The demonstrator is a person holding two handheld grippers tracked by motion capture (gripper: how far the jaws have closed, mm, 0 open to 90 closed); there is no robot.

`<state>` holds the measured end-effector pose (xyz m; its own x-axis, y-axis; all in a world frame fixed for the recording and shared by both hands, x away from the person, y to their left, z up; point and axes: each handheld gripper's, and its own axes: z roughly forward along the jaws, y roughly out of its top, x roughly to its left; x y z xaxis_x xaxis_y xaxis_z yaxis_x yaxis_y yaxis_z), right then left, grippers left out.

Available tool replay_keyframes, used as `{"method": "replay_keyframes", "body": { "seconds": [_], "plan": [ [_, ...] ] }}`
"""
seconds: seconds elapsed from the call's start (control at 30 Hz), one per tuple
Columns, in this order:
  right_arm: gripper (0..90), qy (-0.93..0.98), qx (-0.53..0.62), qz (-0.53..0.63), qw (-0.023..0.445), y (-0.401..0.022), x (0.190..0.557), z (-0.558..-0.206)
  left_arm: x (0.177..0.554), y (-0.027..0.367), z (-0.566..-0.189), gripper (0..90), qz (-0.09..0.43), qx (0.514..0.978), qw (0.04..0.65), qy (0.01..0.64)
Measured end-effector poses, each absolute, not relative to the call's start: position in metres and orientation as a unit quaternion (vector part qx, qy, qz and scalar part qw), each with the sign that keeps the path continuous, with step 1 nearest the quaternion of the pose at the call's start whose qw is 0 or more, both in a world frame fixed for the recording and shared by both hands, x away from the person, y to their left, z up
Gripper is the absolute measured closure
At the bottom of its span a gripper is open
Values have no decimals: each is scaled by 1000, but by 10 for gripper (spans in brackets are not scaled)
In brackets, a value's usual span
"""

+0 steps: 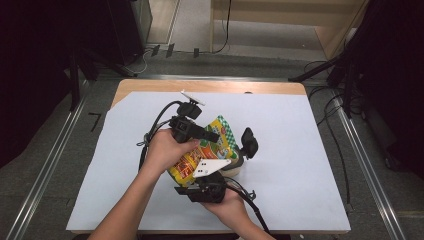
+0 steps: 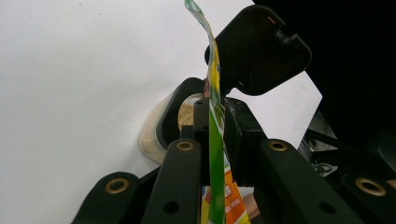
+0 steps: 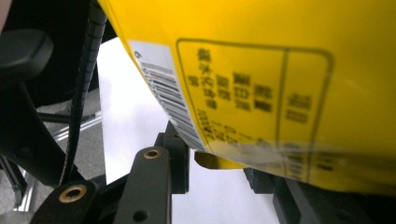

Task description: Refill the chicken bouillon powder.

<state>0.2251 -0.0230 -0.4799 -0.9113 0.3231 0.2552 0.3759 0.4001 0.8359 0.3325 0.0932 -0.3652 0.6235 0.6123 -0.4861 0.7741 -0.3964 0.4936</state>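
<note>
In the high view, a yellow snack bag (image 1: 200,152) sits at the centre of the frame, held up between both hands above a white sheet (image 1: 300,150) on the table. The left gripper (image 1: 212,136) clamps the bag's upper, green-checked end. The right gripper (image 1: 210,172) comes from the lower centre and grips the bag's lower end. Just right of the bag stands a clear container (image 1: 235,165) with its black lid (image 1: 249,142) flipped up.

In the left gripper view, the jaws are pressed tight on the bag's thin edge (image 2: 215,140), which runs up the middle of the frame. Behind it, the container (image 2: 152,135) holds a beige powder, its lid (image 2: 261,51) raised at upper right.

In the right gripper view, the bag (image 3: 280,84) covers the upper right, barcode showing; the jaws pinch its bottom edge.
</note>
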Motion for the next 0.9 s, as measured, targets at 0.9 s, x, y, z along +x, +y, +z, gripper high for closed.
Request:
{"method": "replay_keyframes", "body": {
  "seconds": [0.9],
  "plan": [
    [599, -862, -199, -467, 1, -20, 222, -492, 336, 118, -362, 900, -182, 811, 381, 406]
  ]
}}
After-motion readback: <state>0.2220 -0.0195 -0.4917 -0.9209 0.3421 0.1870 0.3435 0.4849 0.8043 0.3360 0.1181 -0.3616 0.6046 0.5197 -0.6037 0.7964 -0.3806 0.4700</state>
